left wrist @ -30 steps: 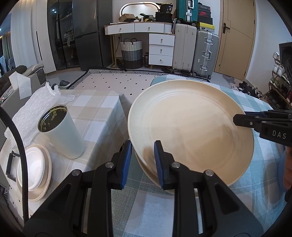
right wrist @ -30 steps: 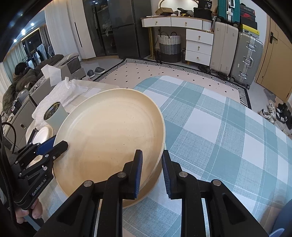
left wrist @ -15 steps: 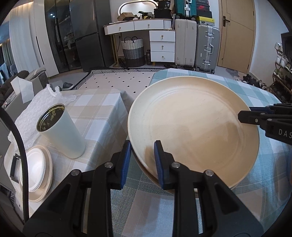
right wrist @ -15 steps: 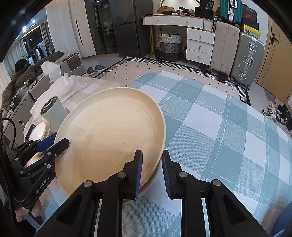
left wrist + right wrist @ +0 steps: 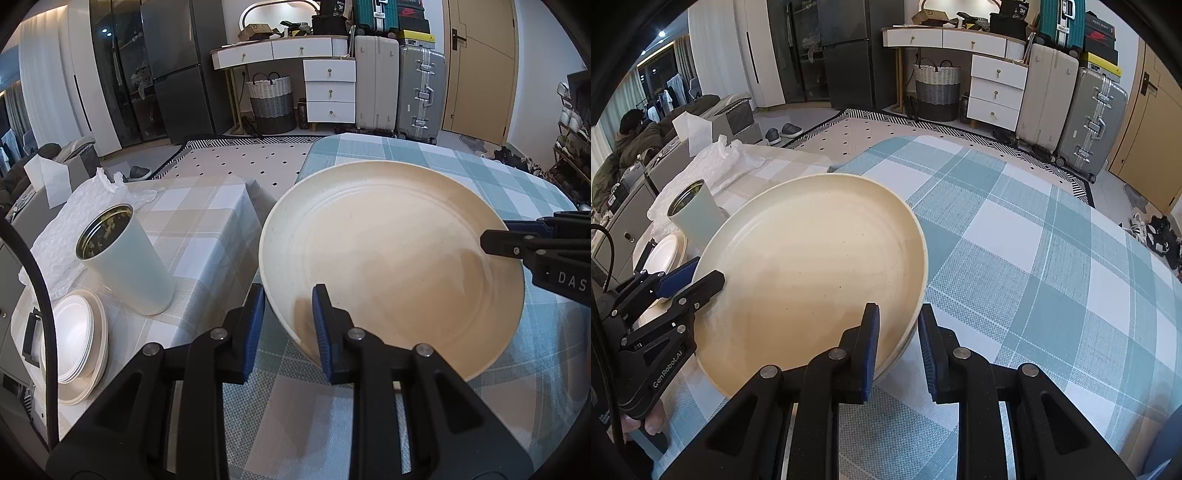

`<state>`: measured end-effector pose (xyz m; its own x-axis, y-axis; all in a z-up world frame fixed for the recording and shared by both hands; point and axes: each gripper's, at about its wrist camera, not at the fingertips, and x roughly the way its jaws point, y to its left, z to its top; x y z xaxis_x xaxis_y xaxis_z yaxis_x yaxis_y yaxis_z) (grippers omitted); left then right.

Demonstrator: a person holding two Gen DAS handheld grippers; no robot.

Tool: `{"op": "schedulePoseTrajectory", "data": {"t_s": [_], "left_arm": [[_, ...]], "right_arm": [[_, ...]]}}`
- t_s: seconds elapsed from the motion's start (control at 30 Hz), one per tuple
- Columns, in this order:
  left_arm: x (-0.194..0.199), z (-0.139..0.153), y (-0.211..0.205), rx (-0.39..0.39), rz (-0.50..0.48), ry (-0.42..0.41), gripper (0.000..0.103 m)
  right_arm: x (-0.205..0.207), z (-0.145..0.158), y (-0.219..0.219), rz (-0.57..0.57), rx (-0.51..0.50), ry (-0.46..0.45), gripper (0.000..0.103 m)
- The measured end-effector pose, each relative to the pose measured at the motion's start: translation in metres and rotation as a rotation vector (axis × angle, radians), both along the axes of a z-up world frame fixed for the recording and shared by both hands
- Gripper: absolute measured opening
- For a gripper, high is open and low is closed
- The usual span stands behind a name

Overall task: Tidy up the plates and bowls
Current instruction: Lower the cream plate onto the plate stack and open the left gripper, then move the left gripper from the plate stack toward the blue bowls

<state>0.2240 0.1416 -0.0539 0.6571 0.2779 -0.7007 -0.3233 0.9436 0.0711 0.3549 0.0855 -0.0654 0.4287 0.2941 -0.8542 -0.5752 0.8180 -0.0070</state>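
Observation:
A stack of large cream plates [image 5: 391,258] is held above the blue checked tablecloth [image 5: 480,166]. It also shows in the right wrist view [image 5: 812,266]. My left gripper [image 5: 288,325] is shut on the stack's left rim. My right gripper [image 5: 897,343] is shut on its right rim, and shows at the right edge of the left wrist view [image 5: 495,236]. A second pile of small white and cream plates [image 5: 79,332] sits on the beige checked side table [image 5: 207,206] at the far left.
A pale green tin [image 5: 125,258] stands upright on the side table beside the small plates, with white wrapping [image 5: 62,229] behind it. A gap separates the two tables. Suitcases [image 5: 399,85], drawers and a basket stand at the back wall.
Both grippers have lifted the plate stack higher off the blue cloth, keeping their grip. The table and tin look farther below.

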Motion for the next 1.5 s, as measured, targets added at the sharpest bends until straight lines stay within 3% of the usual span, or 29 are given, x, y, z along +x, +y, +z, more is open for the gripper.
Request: {"op": "schedulePoseTrajectory", "data": {"t_s": [0.4,0.67,0.77,0.83,0.87,0.93,1.0,1.17,1.37,1.43,1.5], "left_arm": [[0.001,-0.002,-0.009,0.050,-0.008,0.015,0.026],[-0.001,0.002,-0.006,0.018,-0.012,0.015,0.027],[-0.004,0.006,-0.005,0.004,-0.022,0.006,0.032],[-0.008,0.011,-0.006,-0.001,-0.028,-0.009,0.045],[-0.011,0.014,-0.008,-0.002,-0.030,-0.021,0.049],[-0.017,0.021,-0.009,-0.009,-0.033,-0.046,0.067],[-0.025,0.028,-0.011,-0.026,-0.048,-0.079,0.076],[-0.043,0.047,-0.025,-0.048,-0.111,-0.126,0.078],[-0.064,0.065,-0.048,-0.077,-0.156,-0.152,0.087],[-0.071,0.070,-0.058,-0.089,-0.167,-0.157,0.101],[-0.079,0.075,-0.069,-0.087,-0.186,-0.170,0.101]], "right_arm": [[0.000,-0.008,-0.001,-0.003,-0.013,-0.001,0.022],[0.000,-0.009,-0.003,0.001,-0.003,0.010,0.022],[-0.002,-0.009,-0.005,0.000,-0.001,0.015,0.026],[-0.004,-0.006,-0.008,-0.003,0.006,0.011,0.028],[-0.005,-0.005,-0.010,-0.005,0.013,0.008,0.034],[-0.009,0.001,-0.015,-0.008,0.040,0.009,0.046],[-0.014,0.007,-0.020,-0.010,0.066,0.003,0.053],[-0.032,0.028,-0.040,-0.013,0.155,-0.021,0.083],[-0.057,0.059,-0.071,-0.045,0.236,-0.094,0.100],[-0.065,0.068,-0.083,-0.064,0.262,-0.105,0.101],[-0.074,0.076,-0.093,-0.077,0.282,-0.109,0.102]]}}
